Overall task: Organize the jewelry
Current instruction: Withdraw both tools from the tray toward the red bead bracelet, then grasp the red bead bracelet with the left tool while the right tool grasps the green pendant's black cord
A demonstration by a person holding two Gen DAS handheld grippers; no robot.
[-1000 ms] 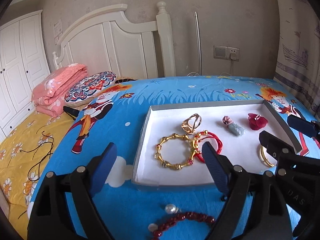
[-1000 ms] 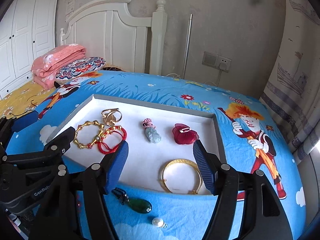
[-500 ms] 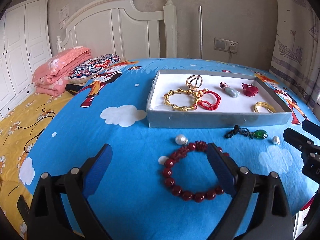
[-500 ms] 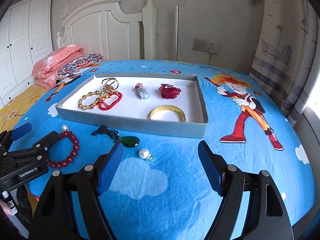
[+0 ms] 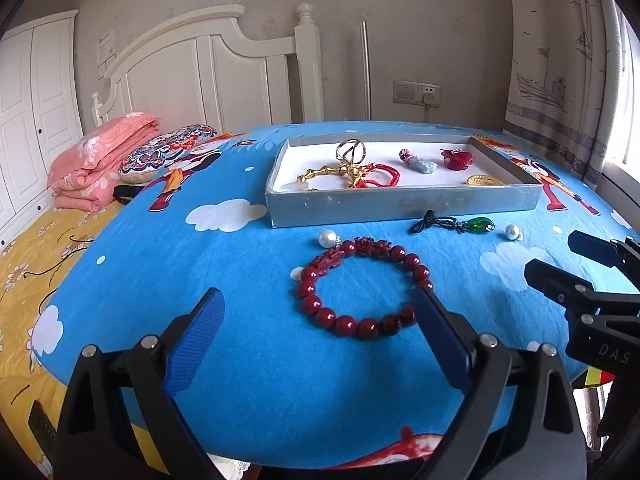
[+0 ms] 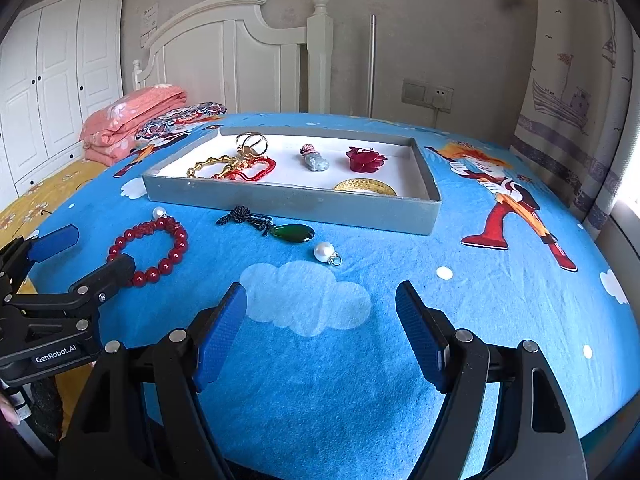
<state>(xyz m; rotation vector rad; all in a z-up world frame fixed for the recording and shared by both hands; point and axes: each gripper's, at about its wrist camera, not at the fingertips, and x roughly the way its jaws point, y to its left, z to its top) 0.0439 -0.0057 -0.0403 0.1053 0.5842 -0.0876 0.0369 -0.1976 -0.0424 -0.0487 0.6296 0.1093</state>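
Gold bangle (image 5: 485, 180) half behind tray wall (image 5: 404, 205)

The gray tray's (image 5: 404, 204) near wall hides part of the gold bangle (image 5: 482, 180); the left gripper's (image 5: 316, 330) finger covers some red bead bracelet (image 5: 362, 286) beads.

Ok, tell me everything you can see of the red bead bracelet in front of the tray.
The red bead bracelet is a closed loop of glossy dark red round beads, with a few carved, flower-like ones on its far side. It lies flat on the blue bedspread, outside the grey tray. A white pearl sits beside its far edge. The open left claw hovers near it without gripping.
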